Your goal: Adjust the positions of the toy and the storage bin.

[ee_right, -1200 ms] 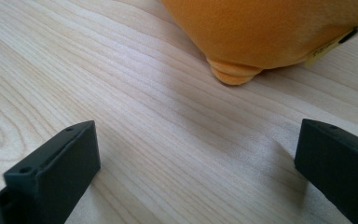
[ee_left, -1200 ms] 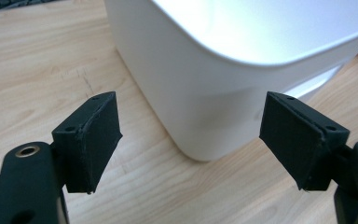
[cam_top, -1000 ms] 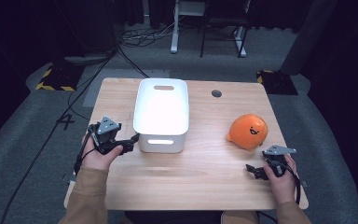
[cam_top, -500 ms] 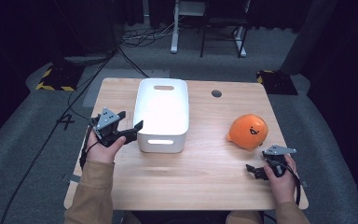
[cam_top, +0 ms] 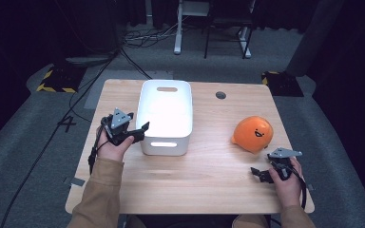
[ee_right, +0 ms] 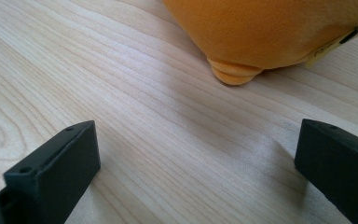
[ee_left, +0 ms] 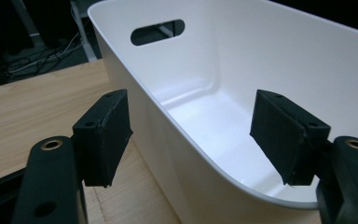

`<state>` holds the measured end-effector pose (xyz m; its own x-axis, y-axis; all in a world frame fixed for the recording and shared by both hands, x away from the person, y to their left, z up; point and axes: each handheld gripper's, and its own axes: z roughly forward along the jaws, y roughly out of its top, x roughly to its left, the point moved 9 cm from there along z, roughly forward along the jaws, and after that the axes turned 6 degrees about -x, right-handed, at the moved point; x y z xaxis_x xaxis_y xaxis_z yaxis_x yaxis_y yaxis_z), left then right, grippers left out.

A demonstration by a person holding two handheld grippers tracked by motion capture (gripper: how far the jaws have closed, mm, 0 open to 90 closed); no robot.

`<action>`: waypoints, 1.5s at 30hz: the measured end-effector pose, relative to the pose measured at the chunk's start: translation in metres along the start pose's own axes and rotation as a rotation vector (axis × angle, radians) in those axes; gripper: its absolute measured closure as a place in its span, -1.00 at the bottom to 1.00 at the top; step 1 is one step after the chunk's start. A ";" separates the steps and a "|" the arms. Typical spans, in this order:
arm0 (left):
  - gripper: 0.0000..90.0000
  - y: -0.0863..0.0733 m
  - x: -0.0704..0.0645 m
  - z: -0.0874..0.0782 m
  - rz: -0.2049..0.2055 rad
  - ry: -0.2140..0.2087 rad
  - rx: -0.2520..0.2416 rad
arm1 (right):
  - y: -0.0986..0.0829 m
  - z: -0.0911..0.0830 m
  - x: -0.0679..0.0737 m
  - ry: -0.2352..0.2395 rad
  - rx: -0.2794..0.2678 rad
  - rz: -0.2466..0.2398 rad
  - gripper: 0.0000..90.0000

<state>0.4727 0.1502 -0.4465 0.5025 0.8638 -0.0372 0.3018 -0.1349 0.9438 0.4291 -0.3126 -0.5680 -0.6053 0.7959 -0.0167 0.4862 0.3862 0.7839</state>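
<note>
A white plastic bin [cam_top: 166,114] with handle slots stands on the wooden table [cam_top: 204,175], left of centre. My left gripper [cam_top: 140,131] is open at the bin's left wall near its front corner; in the left gripper view the bin's rim [ee_left: 186,135] runs between the jaws, one jaw outside and one over the empty inside. An orange plush toy [cam_top: 253,134] with a small face lies at the right. My right gripper [cam_top: 259,174] rests open low on the table in front of the plush [ee_right: 270,32], with nothing between its jaws.
A round dark cable hole [cam_top: 221,95] sits in the table's far side. Beyond the table are grey carpet, cables [cam_top: 138,35] and chair and desk legs [cam_top: 209,28]. Bare wood [cam_top: 195,180] stretches between the two hands.
My left gripper has moved forward and right to the bin's left wall, so that the rim now lies between its jaws. The right gripper has stayed put.
</note>
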 end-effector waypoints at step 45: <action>-0.40 -0.018 -0.101 -0.041 0.074 -0.164 0.053 | 0.000 0.000 0.003 0.024 0.002 -0.009 -1.00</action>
<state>0.3837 0.0854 -0.4466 0.6487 0.7606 -0.0256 0.2995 -0.2242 0.9274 0.4278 -0.3102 -0.5679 -0.6243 0.7811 -0.0091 0.4821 0.3945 0.7823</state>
